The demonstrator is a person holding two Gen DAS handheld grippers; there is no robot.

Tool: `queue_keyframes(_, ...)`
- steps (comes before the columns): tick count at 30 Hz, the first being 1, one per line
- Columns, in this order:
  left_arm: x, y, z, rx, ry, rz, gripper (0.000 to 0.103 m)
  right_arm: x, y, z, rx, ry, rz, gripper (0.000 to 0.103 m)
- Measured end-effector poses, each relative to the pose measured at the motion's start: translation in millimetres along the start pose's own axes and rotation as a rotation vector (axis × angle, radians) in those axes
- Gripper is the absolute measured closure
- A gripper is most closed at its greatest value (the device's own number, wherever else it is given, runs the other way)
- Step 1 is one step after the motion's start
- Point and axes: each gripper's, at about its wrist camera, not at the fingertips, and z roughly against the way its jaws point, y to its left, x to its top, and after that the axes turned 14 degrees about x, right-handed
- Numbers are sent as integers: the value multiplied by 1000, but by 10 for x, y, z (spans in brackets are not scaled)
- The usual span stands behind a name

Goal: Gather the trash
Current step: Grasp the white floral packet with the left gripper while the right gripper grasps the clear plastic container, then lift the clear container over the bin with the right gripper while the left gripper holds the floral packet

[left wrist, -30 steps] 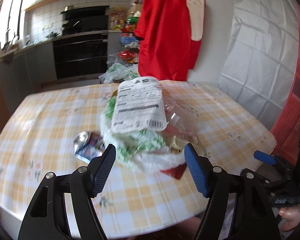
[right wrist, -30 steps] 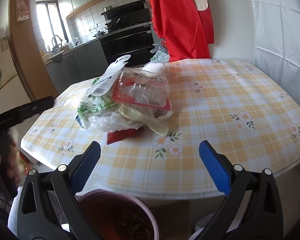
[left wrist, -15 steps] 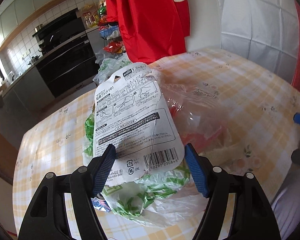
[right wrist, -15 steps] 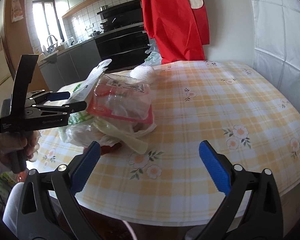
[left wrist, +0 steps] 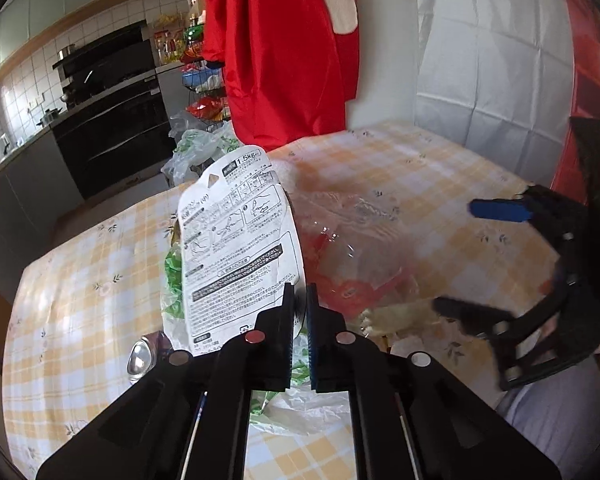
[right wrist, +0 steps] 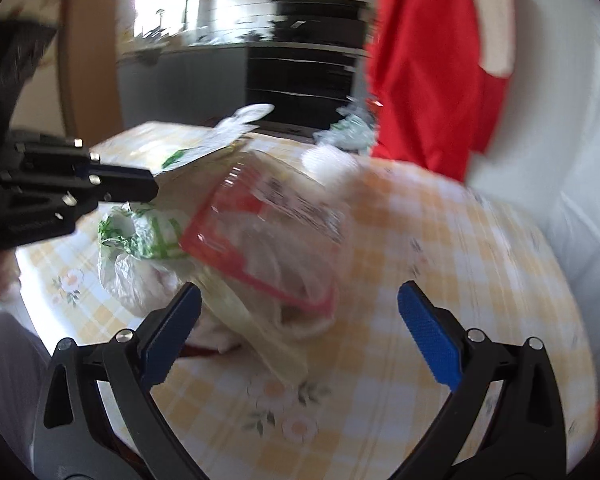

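Observation:
A heap of trash lies on the checked tablecloth (left wrist: 440, 184). On top is a white printed package card (left wrist: 240, 248), over a green-and-white plastic bag (right wrist: 140, 236) and a clear tray with red rim (right wrist: 268, 232). My left gripper (left wrist: 299, 304) is shut on the card's lower edge; it shows at the left in the right wrist view (right wrist: 140, 188). My right gripper (right wrist: 298, 332) is open, its blue pads either side of the heap's near end. It shows at the right in the left wrist view (left wrist: 496, 212).
A crushed silver can (left wrist: 142, 356) lies left of the heap. A red garment (left wrist: 284, 52) hangs behind the table. Plastic bags (left wrist: 196, 148) sit at the far table edge. A dark oven (left wrist: 116, 120) stands in the kitchen behind.
My left gripper has closed on the white card. My right gripper has swung in closer to the heap, and its view is blurred by motion.

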Motion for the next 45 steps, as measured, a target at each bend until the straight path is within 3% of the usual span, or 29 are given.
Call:
queue_keyframes(5, -2, 260, 162, -13, -33, 110, 100, 121, 212, -306, -6, 85, 129, 6)
queue_keyframes(8, -10, 425, 269, -10, -54, 181, 102, 177, 314, -490, -88, 125, 218, 6)
queue_keyframes(14, -86, 754, 420, 5, -93, 299, 102, 310, 316, -708, -100, 188, 230, 7)
queue_keyframes(16, -133, 842, 476, 6, -102, 325, 102, 360, 290, -704, -51, 199, 202, 21)
queue_keyframes(17, -153, 887, 501, 7, -107, 340, 102, 398, 258, -674, -35, 199, 170, 21)
queue_keyframes(20, -216, 1004, 582, 15, -123, 374, 102, 484, 189, -530, 11, 159, 98, 27)
queue_keyframes(21, -227, 1045, 612, 17, -128, 386, 102, 508, 153, -474, 15, 145, 77, 35)
queue_keyframes(25, -250, 1156, 711, 26, -149, 416, 102, 555, -63, -282, 56, 91, -67, 37)
queue_keyframes(31, -247, 1194, 876, 38, -176, 423, 102, 548, -179, -18, 60, 20, -173, 40)
queue_keyframes(45, -357, 1125, 1407, 40, -213, 425, 102, 532, 52, 486, 60, -51, -142, 42)
